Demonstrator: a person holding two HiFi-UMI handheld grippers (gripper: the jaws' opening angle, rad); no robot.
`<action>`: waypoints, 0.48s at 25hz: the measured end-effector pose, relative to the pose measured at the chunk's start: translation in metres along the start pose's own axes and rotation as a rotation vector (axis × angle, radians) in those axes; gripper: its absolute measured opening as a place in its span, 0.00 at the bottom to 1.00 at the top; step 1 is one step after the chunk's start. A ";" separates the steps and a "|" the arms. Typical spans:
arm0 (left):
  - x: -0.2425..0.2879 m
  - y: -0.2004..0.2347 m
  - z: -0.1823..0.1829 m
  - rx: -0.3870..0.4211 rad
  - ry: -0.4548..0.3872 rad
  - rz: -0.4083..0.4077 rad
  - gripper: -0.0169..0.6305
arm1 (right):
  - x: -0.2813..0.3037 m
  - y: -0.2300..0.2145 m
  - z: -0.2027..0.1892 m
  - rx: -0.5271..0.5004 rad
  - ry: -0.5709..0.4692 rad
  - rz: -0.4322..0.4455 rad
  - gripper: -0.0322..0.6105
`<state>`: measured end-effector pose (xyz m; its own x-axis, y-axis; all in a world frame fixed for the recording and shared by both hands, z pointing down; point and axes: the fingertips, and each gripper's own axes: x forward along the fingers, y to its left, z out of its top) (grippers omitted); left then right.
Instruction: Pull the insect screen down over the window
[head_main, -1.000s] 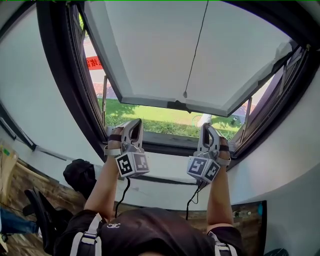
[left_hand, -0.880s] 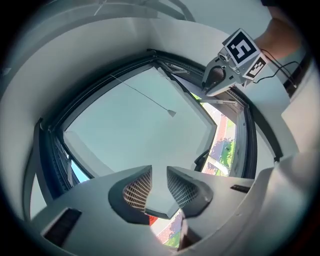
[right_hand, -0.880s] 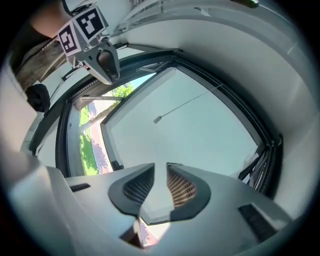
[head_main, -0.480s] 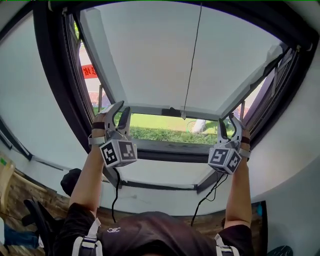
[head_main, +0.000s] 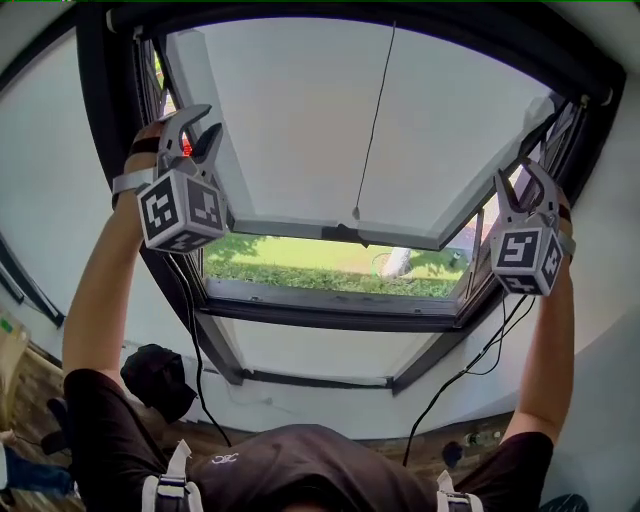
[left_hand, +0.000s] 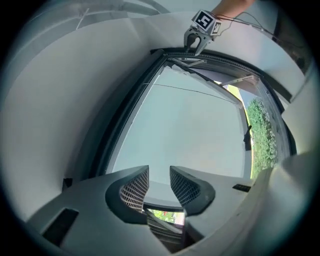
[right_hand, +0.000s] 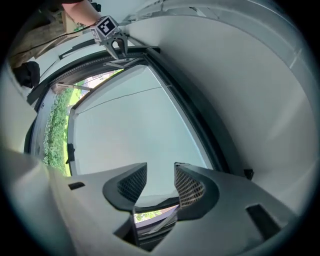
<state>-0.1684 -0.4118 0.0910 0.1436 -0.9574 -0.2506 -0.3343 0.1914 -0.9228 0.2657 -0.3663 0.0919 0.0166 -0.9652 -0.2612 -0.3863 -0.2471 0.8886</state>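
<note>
A dark window frame (head_main: 350, 22) surrounds a pale sash (head_main: 300, 120) that is swung outward. A thin cord (head_main: 375, 110) hangs from the top rail and ends in a small pull knob (head_main: 354, 212). No screen mesh shows across the opening. My left gripper (head_main: 197, 128) is raised near the frame's upper left side, open, with nothing between its jaws (left_hand: 159, 182). My right gripper (head_main: 522, 180) is up by the frame's right side, also open and holding nothing (right_hand: 160, 185). Each gripper view shows the other gripper far off at the frame: the right one (left_hand: 200, 30) and the left one (right_hand: 112, 37).
Grass (head_main: 320, 272) shows through the gap under the sash. A white sill (head_main: 320, 350) runs below the lower frame bar (head_main: 330, 312). Black cables (head_main: 470, 370) hang from the grippers. A dark chair or bag (head_main: 155, 378) sits at the lower left.
Both grippers left the lower frame bar, where they stood shut side by side, rose and spread apart to the frame's upper left and right. Their jaws opened.
</note>
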 end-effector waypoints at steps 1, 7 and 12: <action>0.003 0.014 0.001 0.037 0.008 0.017 0.25 | 0.002 -0.015 0.002 -0.018 0.004 -0.008 0.33; 0.020 0.075 0.004 0.210 0.047 0.084 0.26 | 0.029 -0.088 0.002 -0.027 0.059 -0.017 0.32; 0.027 0.108 0.017 0.222 0.037 0.076 0.26 | 0.047 -0.131 -0.006 -0.108 0.145 -0.048 0.32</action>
<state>-0.1845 -0.4139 -0.0200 0.0903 -0.9448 -0.3149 -0.1293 0.3023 -0.9444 0.3224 -0.3797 -0.0342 0.1685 -0.9523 -0.2545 -0.2806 -0.2939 0.9137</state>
